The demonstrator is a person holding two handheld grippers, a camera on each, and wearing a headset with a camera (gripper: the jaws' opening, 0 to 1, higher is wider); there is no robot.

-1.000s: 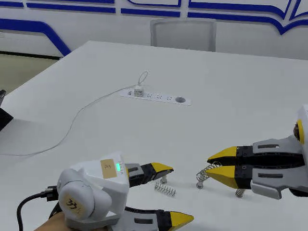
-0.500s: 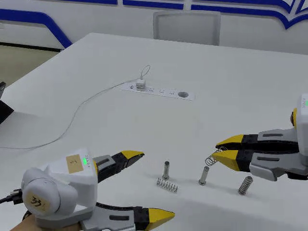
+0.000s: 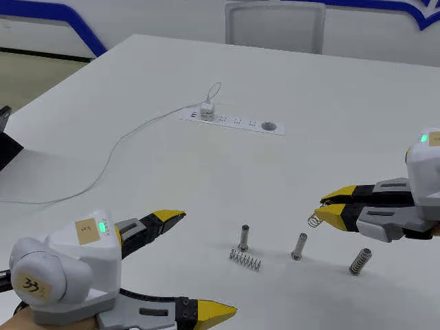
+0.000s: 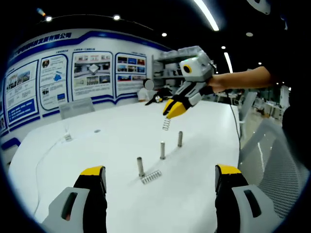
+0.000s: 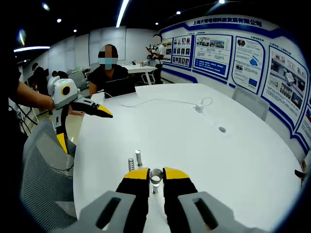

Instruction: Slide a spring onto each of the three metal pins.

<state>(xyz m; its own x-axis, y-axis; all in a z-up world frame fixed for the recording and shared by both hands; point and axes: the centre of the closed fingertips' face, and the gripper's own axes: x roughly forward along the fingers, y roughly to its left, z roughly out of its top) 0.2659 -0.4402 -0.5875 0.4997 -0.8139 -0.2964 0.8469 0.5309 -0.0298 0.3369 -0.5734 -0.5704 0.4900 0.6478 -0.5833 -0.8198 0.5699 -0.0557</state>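
Three short metal pins stand on the white table [image 3: 206, 179]: a left pin [image 3: 244, 237], a middle pin [image 3: 300, 245] and a right pin [image 3: 359, 261] that wears a spring. One loose spring [image 3: 245, 259] lies by the left pin. My right gripper [image 3: 328, 208] is shut on another spring [image 3: 315, 220], held above and just right of the middle pin; the right gripper view has this spring [image 5: 155, 175] end-on between the jaws. My left gripper [image 3: 196, 265] stands open, left of the pins, nothing in it. In the left gripper view the loose spring [image 4: 151, 177] lies ahead of it.
A white power strip [image 3: 234, 122] with a plugged charger [image 3: 206, 113] and a thin cable [image 3: 110, 161] lies farther back. A grey chair [image 3: 275, 24] stands at the far edge. A seated person [image 5: 109, 73] is across the table, a mesh chair [image 5: 43, 165] beside it.
My right gripper has lifted the spring up and to the right, away from the middle pin. My left gripper has drawn back to the left, off the left pin.
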